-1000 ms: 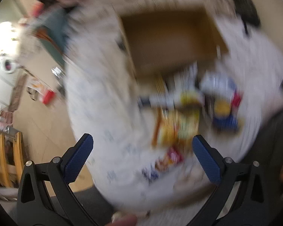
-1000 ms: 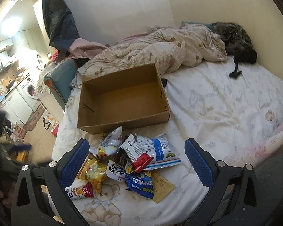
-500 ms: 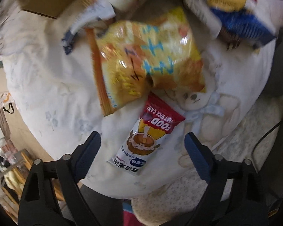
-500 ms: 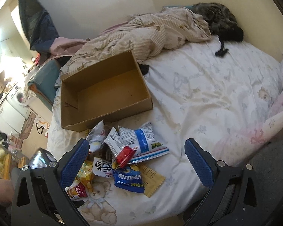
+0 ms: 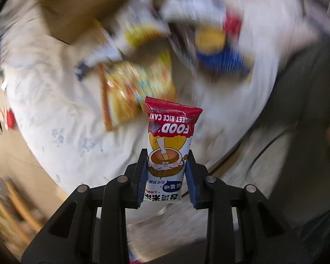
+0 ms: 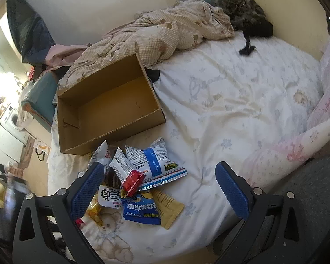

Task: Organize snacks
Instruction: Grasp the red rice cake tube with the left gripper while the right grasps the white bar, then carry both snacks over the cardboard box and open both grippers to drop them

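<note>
One open cardboard box [image 6: 107, 110] on white printed bedsheet [image 6: 242, 110]

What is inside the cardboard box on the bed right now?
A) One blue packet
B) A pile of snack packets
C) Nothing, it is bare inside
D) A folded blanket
C: in the right wrist view the cardboard box shows only its bare brown floor, while the snack packets lie on the sheet in front of it.
</note>
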`<action>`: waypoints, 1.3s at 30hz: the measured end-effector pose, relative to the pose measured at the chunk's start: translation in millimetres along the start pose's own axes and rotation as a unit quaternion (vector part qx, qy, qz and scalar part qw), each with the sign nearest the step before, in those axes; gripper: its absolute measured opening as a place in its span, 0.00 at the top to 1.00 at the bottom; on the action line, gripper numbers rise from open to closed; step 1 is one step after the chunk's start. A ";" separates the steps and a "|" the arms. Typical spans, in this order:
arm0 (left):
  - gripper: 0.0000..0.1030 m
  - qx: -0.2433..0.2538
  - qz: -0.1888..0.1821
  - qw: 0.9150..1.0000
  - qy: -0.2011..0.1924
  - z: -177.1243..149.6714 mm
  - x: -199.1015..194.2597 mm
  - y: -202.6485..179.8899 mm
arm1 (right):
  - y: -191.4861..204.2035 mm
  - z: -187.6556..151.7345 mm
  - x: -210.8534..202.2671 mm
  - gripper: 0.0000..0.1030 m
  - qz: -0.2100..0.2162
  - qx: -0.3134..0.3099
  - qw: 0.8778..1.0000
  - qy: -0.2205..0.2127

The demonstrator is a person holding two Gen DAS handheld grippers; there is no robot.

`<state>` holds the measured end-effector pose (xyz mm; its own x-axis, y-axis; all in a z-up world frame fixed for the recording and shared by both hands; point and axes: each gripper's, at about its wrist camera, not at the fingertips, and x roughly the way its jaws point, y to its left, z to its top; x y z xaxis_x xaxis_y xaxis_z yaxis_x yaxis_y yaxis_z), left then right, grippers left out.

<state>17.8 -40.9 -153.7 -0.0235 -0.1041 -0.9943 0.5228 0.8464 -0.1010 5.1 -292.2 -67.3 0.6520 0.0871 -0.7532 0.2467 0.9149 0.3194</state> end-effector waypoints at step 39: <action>0.73 -0.247 0.038 0.953 -0.169 35.0 -72.5 86.6 | 101.6 4.7 122.5 0.67 0.003 -0.317 0.931 0.180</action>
<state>94.6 21.7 -89.2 0.3177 -0.1246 -0.9400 0.0447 0.9922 -0.1164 113.4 -190.4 -124.4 0.3415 0.1161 -0.9327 -0.3033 0.9529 0.0075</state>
